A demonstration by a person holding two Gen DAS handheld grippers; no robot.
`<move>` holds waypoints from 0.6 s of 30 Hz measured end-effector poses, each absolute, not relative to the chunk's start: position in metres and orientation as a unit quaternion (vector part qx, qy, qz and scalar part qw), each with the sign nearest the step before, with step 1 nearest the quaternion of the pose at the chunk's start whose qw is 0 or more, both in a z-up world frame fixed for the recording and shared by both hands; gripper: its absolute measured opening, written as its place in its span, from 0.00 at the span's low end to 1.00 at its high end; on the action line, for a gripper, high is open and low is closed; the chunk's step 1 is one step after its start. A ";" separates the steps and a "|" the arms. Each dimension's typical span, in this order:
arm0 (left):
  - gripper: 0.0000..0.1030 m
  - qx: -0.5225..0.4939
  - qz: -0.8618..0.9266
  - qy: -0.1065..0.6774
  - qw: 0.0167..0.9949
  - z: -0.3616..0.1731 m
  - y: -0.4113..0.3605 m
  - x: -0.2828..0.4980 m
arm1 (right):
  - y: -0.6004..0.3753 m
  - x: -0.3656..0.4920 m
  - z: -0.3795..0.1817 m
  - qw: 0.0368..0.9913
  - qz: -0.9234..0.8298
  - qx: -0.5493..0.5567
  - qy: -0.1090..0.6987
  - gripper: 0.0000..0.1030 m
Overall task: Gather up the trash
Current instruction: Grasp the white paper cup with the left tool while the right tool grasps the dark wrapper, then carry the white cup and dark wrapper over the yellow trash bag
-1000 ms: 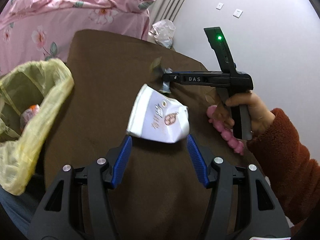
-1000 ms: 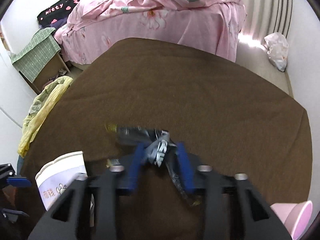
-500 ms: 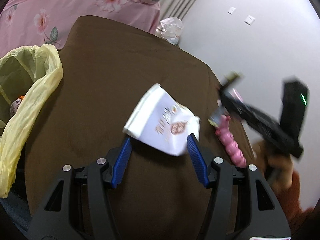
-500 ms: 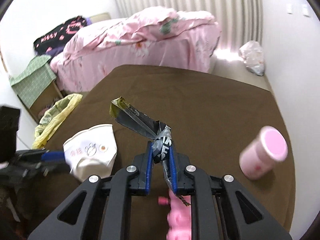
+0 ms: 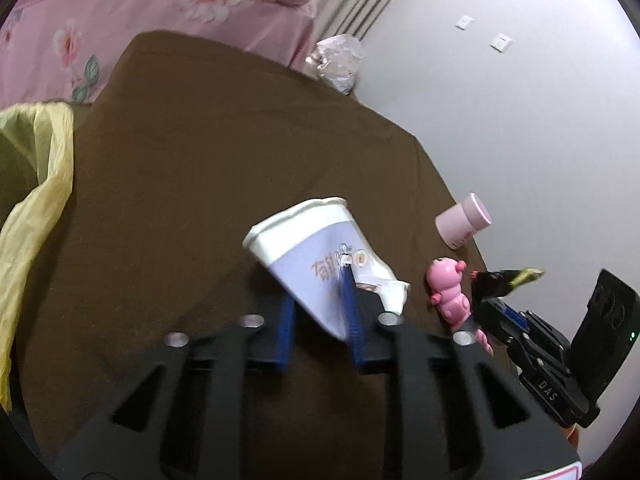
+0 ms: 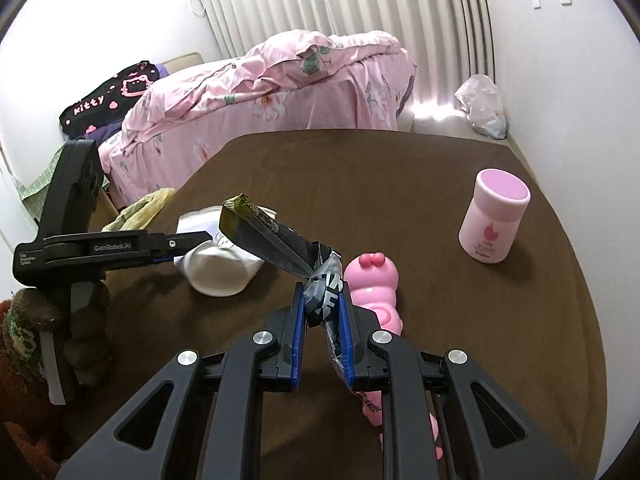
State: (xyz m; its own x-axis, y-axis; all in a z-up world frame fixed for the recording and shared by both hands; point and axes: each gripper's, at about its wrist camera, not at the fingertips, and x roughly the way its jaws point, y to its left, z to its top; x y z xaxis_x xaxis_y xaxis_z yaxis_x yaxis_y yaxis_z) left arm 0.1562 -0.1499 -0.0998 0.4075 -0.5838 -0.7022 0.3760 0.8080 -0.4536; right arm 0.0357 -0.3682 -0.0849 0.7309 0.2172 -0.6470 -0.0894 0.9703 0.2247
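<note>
1. The left tool (image 5: pixel 320 300) has closed in on the crushed white paper cup with purple print (image 5: pixel 320 256); half a second ago its blue fingers stood wide apart either side, now they pinch the cup's body on the brown tabletop (image 5: pixel 180 200).
2. The right tool (image 6: pixel 322 312) stays clamped on the dark crinkled foil wrapper (image 6: pixel 272 236), lifted clear of the tabletop.
3. Both pieces of trash look secured; the yellow plastic bin bag (image 5: pixel 36 184) at the tabletop's left edge is probably next.
</note>
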 end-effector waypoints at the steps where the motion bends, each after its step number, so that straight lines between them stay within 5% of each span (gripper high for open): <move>1: 0.12 -0.105 -0.290 0.450 0.838 -0.095 -0.150 0.153 | -0.368 0.035 -0.085 0.926 0.084 0.091 0.357 0.15; 8: 0.08 -0.032 -0.282 0.390 0.876 -0.051 -0.144 0.128 | -0.361 0.032 -0.088 0.923 0.099 0.097 0.360 0.15; 18: 0.08 -0.017 -0.278 0.406 0.870 -0.055 -0.143 0.120 | -0.360 0.025 -0.084 0.924 0.104 0.104 0.354 0.15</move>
